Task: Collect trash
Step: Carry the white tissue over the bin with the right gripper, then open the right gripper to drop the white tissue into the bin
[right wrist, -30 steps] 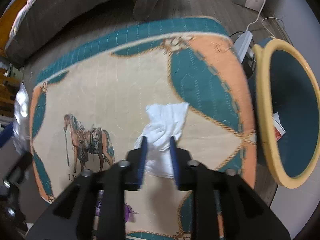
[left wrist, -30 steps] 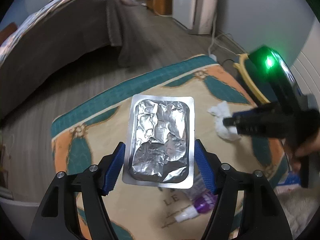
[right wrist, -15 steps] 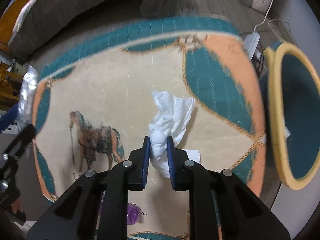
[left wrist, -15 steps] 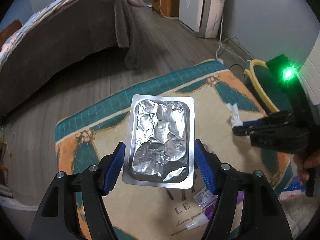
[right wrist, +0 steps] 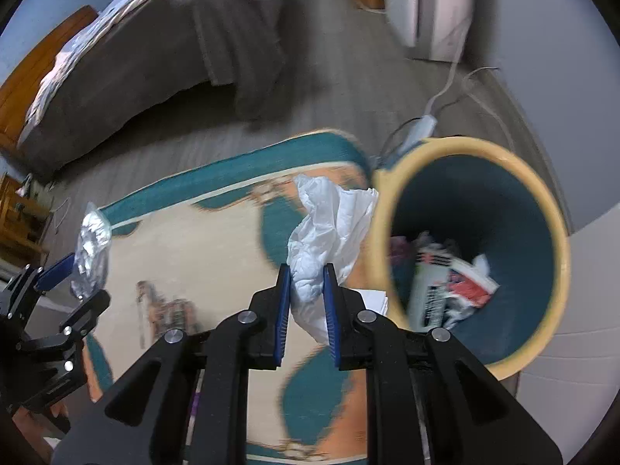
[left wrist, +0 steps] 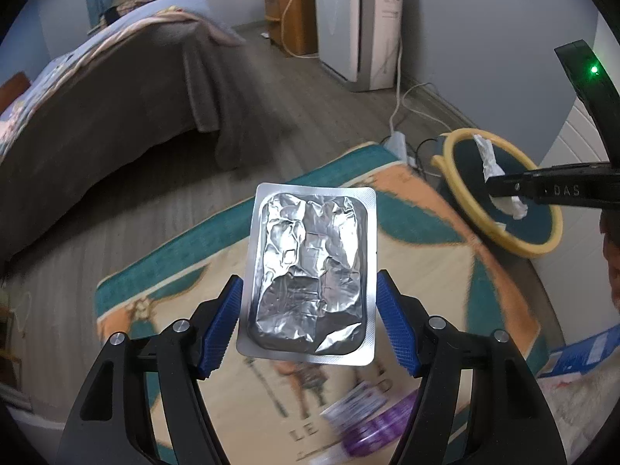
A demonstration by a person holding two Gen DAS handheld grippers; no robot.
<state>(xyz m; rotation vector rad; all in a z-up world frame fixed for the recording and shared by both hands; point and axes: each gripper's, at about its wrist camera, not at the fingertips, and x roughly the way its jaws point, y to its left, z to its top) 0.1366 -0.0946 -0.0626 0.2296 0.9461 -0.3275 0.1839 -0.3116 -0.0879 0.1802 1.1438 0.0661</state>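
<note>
My left gripper (left wrist: 308, 312) is shut on a silver foil blister pack (left wrist: 310, 271), held above the patterned rug (left wrist: 174, 271). A crumpled white tissue (right wrist: 329, 232) is clamped between the blue pads of my right gripper (right wrist: 306, 302), lifted off the rug (right wrist: 186, 240) just left of the bin. The bin (right wrist: 534, 178) is teal with a yellow rim and holds several pieces of trash. In the left wrist view the right gripper (left wrist: 500, 186) hangs with the tissue (left wrist: 489, 159) over the bin (left wrist: 449, 170). The right wrist view shows the left gripper (right wrist: 73, 283) with the foil pack (right wrist: 91, 252) at far left.
On the rug near me lie a purple-and-white wrapper (left wrist: 368, 422) and a blue packet (left wrist: 581, 352). A bed with a brown cover (left wrist: 108, 108) stands at the left. A white appliance (left wrist: 356, 23), a power strip and cables (left wrist: 399, 135) are beyond the bin.
My right gripper closed on the tissue and lifted it off the rug toward the bin. My left gripper rose a little with the foil pack still in it.
</note>
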